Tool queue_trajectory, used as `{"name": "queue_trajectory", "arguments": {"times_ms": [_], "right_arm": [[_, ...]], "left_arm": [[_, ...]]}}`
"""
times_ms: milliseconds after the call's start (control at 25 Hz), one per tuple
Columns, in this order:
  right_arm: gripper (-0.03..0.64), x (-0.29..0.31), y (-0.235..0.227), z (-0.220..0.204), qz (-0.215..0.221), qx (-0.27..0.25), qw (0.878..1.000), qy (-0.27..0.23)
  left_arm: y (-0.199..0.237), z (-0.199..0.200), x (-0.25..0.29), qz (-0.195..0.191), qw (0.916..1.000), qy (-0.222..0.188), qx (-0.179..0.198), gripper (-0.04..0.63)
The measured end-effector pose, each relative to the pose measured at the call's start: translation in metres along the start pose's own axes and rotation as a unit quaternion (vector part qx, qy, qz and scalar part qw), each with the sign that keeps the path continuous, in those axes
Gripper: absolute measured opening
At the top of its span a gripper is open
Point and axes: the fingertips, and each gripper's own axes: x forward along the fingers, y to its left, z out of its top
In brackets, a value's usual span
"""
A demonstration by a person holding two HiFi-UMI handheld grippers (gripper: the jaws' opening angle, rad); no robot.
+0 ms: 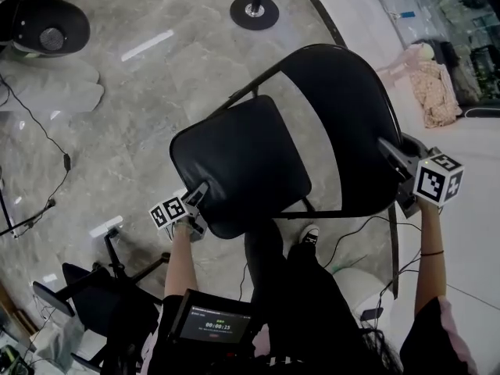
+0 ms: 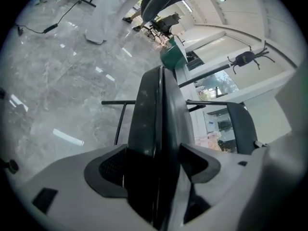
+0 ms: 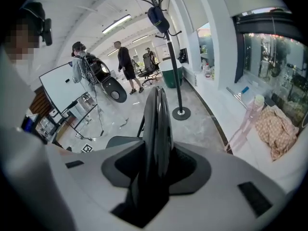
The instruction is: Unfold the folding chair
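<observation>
- A stanchion base [image 1: 254,11] stands beyond the folding chair [image 1: 312,135]. A cable [image 1: 48,135] trails well to the chair's left, and a shoe [image 1: 309,233] sits just under its near edge.
- Bare marble floor [image 1: 141,139] spreads left of the chair.
- The chair is glossy black. The left gripper [image 1: 198,194] clamps the seat [image 1: 242,162] corner and the right gripper [image 1: 391,153] clamps the backrest [image 1: 348,108] edge.

Grey marble floor [image 1: 156,116], stanchion base [image 1: 254,10], ceiling strip lights [image 3: 116,24].

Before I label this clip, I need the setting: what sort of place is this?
Probably an open-plan office or lab hall: polished stone floor, a whiteboard and office chairs further back.
</observation>
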Motion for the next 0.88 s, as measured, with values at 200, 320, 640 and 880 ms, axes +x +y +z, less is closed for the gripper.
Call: {"name": "queue_trajectory", "arguments": {"times_ms": [200, 320, 640, 880], "right_arm": [[0.143, 0.019, 0.020, 0.006, 0.011, -0.024, 1.000, 0.006], [0.143, 0.022, 0.045, 0.002, 0.034, -0.018, 0.999, 0.003], [0.152, 0.024, 0.057, -0.006, -0.007, -0.048, 0.999, -0.004], [0.173, -0.004, 0.051, 0.015, -0.064, 0.001, 0.997, -0.044]], "left_arm": [[0.034, -0.005, 0.005, 0.035, 0.9991, -0.015, -0.017, 0.337], [0.052, -0.007, -0.001, 0.074, 0.9968, -0.027, -0.013, 0.338], [0.061, -0.014, -0.019, 0.117, 0.9922, -0.041, 0.017, 0.308], [0.039, -0.011, -0.049, 0.120, 0.9899, -0.075, -0.006, 0.287]]}}
